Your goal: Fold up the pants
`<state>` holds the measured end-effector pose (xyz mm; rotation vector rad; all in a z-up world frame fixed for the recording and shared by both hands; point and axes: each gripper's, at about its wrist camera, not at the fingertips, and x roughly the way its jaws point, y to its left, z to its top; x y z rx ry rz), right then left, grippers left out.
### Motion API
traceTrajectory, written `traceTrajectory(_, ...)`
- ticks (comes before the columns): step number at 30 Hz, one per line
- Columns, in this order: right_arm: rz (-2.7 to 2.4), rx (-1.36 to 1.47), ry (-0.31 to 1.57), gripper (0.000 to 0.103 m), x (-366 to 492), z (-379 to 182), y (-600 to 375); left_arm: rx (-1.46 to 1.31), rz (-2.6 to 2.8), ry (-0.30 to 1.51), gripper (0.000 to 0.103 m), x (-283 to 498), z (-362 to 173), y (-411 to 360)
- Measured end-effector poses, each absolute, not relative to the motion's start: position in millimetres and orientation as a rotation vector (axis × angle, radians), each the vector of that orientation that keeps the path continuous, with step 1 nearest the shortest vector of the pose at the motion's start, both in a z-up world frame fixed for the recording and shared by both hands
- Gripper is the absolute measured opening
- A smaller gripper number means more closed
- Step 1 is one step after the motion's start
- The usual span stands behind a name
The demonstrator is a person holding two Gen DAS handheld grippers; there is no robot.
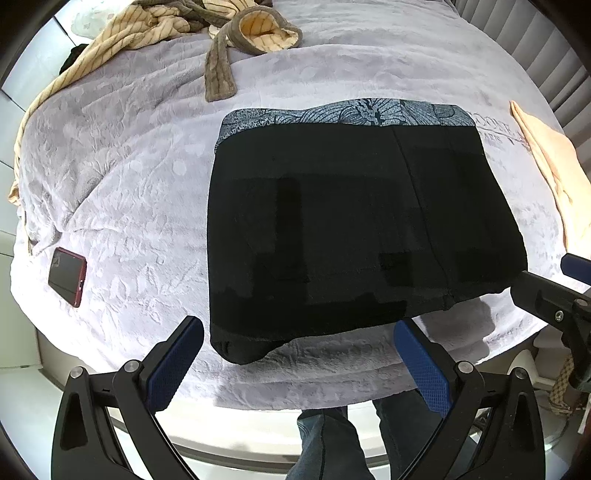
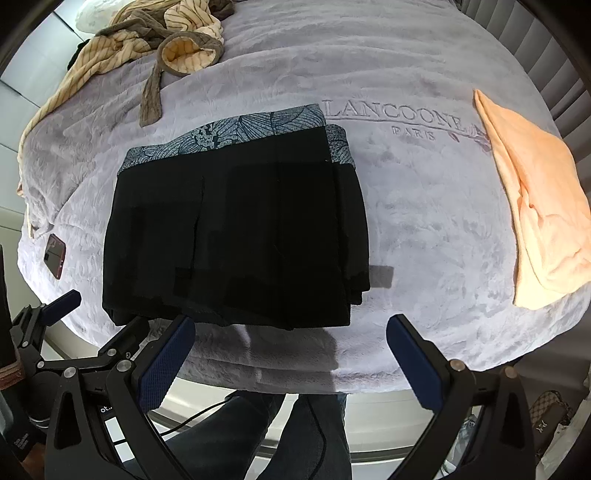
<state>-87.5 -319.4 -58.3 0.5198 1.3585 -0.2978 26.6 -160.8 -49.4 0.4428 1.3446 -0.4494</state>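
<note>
Pants: the black pants (image 1: 343, 229) lie folded in a flat, thick block on the bed, just in front of my two grippers.
Which way they point: the patterned blue-grey waistband (image 1: 343, 112) is on the far edge, away from me. The folded edge is on the near side, close to my fingers. The block is close to square, so I cannot tell its long side.
Left gripper: my left gripper (image 1: 295, 354) is spread wide and holds nothing. Its blue pads (image 1: 173, 365) hang just short of the near edge of the pants, not touching.
Right gripper: my right gripper (image 2: 291, 354) is spread wide too, with nothing in it. It sits near the right front corner of the pants.
Edges: the near edge of the lilac blanket (image 2: 424, 221) curves down right under my grippers.
Room on the left: a red phone (image 1: 67, 277) lies on the blanket, well apart from the pants.
Room on the right: a peach cloth (image 2: 535, 206) lies far off, with bare blanket between it and the pants.
Far side: a striped tan robe (image 1: 155, 26) is piled beyond the waistband, well apart.
</note>
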Motion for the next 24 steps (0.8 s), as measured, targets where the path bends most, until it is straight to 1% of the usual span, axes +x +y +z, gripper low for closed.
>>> traceTrajectory(24, -0.313, 0.45, 1.396, 0.103, -69.3, -64.9, -316.3, 0.449, -0.443, 1.347, 0.103, 34.2, -53.8, -158.7)
